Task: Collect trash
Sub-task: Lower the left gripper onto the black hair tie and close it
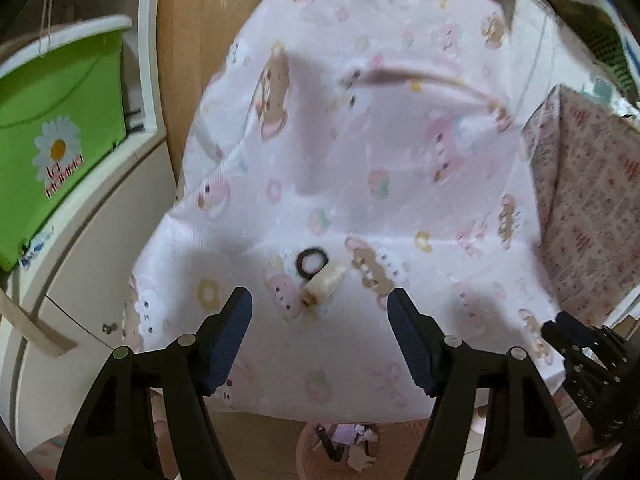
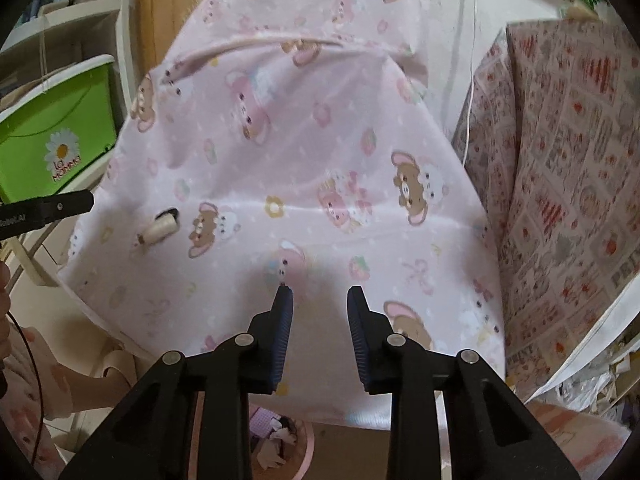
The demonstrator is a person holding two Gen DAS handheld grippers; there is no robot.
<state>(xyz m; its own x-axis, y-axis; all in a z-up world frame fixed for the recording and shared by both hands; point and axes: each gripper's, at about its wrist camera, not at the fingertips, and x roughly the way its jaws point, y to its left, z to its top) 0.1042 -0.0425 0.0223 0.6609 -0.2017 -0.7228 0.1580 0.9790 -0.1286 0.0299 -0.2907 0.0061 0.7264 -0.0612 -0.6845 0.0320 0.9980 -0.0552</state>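
A small cream spool-like scrap lies on the pink bear-print sheet, with a black ring touching its far side. My left gripper is open; the scrap shows just ahead of the gap between its blue pads, which do not touch it. In the right wrist view the same scrap and ring lie far to the left. My right gripper hovers over the sheet with its jaws narrowly apart and nothing between them. Each gripper shows at the edge of the other's view.
A pink waste bin holding scraps stands on the floor below the bed's near edge. A green box with a daisy sticker sits on a white shelf at left. A red-and-white patterned quilt is piled at right.
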